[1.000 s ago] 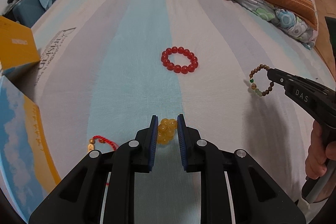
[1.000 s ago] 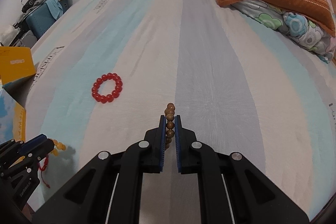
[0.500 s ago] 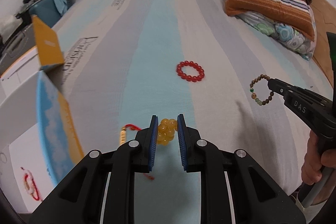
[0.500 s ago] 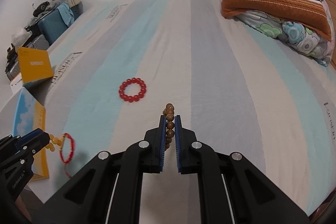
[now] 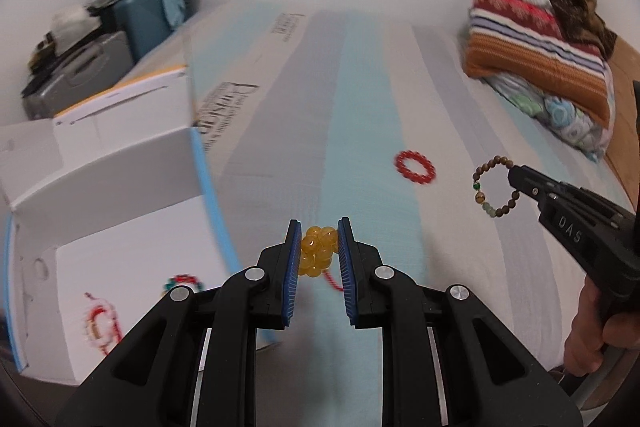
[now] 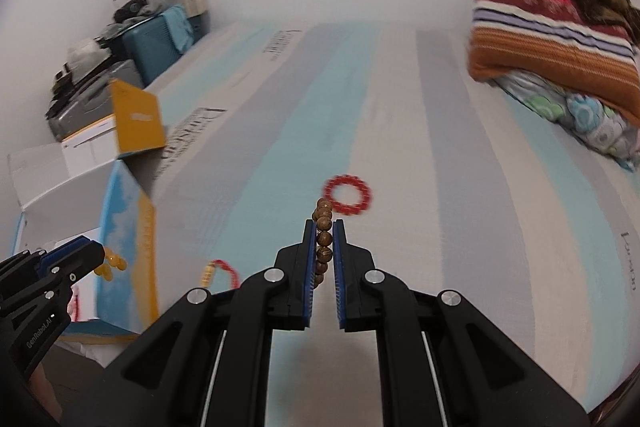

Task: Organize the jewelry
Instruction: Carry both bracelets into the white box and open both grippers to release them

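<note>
— How much room around you?

— Open striped bed point(image 5: 360, 131) ahead; the white box point(image 5: 120, 187) edges my left claw point(image 5: 319, 247), which pinches the yellow bracelet point(image 5: 318, 251).

— And your right?

— My right claw point(image 6: 324, 251), tilted downward, clamps the wooden bracelet point(image 6: 323, 243); the red bracelet point(image 6: 347, 194) lies just beyond it.

Glossy translucent amber beads point(image 5: 318, 256); grained wooden beads point(image 6: 323, 247). Matt black plastic left gripper point(image 5: 319, 259). Woven cloth mattress point(image 5: 360, 87), smooth cardboard box point(image 5: 120, 163).
</note>
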Motion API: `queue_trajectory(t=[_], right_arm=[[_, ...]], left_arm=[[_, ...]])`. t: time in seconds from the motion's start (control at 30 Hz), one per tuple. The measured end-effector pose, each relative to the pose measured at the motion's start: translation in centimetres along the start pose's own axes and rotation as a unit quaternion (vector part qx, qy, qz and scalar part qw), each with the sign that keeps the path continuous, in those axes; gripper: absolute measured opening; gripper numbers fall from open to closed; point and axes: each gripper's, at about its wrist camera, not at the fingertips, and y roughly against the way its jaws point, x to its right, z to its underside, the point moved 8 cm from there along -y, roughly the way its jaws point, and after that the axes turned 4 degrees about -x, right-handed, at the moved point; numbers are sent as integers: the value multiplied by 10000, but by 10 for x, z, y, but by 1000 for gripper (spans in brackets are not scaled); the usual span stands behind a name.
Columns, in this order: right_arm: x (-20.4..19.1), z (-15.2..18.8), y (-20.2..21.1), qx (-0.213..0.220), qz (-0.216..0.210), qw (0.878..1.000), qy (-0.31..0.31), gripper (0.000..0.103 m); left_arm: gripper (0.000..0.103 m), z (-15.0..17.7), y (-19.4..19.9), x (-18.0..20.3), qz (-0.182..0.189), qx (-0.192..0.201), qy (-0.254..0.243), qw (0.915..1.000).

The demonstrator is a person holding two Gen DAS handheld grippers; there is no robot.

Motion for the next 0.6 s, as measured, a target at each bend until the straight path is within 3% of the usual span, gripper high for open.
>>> queue_trajectory(t=[0.2,0.6], right_arm=[[-59,3,7,62,-216,9992,339,7],[-183,16,12,102,-644,9924,1047,7]], left_arm=[[18,7,25,-48,-234,171,348,9990],[18,44,42,-156,-790,144,1003,9917]])
